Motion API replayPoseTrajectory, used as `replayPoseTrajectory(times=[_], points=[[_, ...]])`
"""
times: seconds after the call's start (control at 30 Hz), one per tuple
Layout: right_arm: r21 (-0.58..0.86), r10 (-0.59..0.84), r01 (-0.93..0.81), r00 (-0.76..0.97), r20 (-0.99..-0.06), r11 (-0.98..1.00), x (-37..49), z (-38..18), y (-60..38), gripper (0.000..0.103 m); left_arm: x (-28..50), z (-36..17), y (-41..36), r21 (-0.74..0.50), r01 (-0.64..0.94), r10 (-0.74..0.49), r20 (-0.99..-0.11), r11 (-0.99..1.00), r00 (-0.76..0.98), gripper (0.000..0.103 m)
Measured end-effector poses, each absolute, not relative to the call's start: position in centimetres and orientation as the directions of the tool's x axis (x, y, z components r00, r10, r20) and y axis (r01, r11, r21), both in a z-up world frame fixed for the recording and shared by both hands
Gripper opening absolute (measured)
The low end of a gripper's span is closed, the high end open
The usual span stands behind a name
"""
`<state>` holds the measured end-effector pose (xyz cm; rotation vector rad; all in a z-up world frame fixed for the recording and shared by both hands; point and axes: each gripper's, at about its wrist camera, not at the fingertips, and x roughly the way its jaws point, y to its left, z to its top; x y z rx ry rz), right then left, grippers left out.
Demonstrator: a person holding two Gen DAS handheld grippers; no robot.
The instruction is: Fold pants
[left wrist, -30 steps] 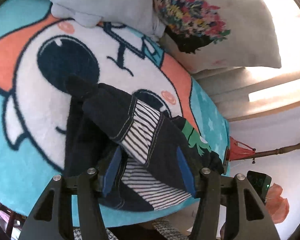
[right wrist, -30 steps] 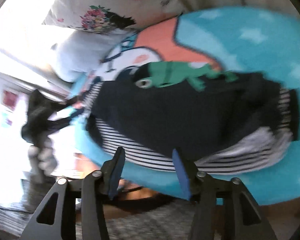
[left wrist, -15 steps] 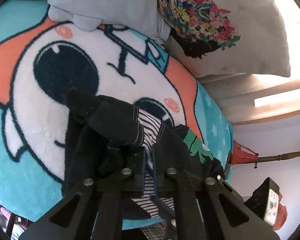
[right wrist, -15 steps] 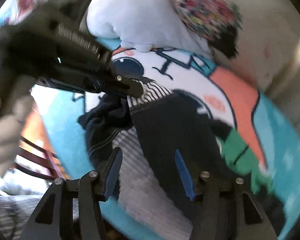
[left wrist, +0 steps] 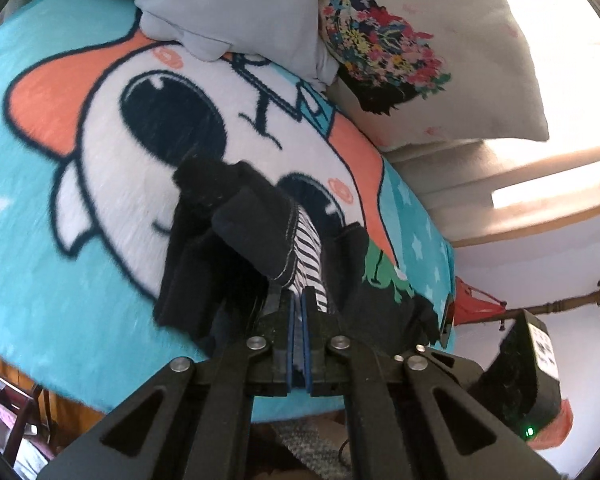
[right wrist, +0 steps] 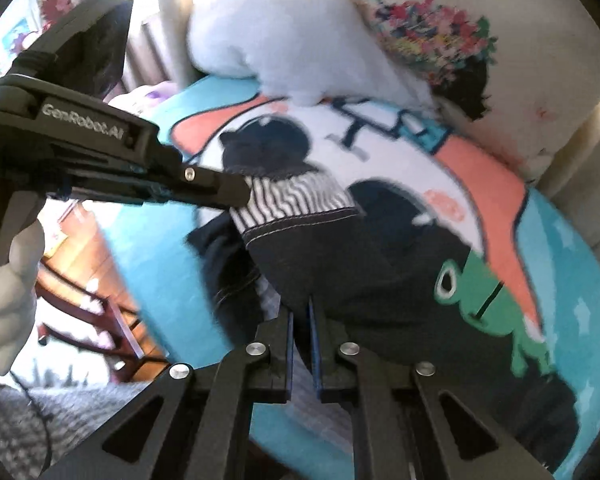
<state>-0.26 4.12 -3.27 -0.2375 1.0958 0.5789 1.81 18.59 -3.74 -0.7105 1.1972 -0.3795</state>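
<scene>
The pants (left wrist: 260,248) are bunched on the blanket (left wrist: 60,320), just ahead of both sets of jaws. The left gripper (left wrist: 298,300) is clamped on the striped edge; the right gripper (right wrist: 300,312) is nearly closed on dark cloth between its pads. If only one layer is pinched, the heap may be dragged rather than folded. No containers are seen.

Daylight floods in from about two o'clock in the left wrist view, blowing out the pale wooden window ledge (left wrist: 552,196). The right wrist view is motion-smeared, with glare at eleven o'clock. Both frames bow strongly and darken toward their circular edges.
</scene>
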Motion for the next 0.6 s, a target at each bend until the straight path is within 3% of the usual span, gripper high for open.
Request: replayPoseTrajectory(times=[0.23, 0.6], points=[[0.172, 0.341, -0.588, 0.19, -0.921, 0.79, -2.2, -6.1, 4.7, 0.008, -1.5, -5.2, 18.8, -0.613, -0.088, -0.57, -0.771, 0.785, 0.284, 0.003], [0.138, 0.294, -0.594, 0.175, -0.94, 0.793, -3.3, -7.7, 4.8, 0.009, -0.3, -1.9, 21.5, -0.623, -0.039, -0.559, -0.726, 0.781, 0.4, 0.005]])
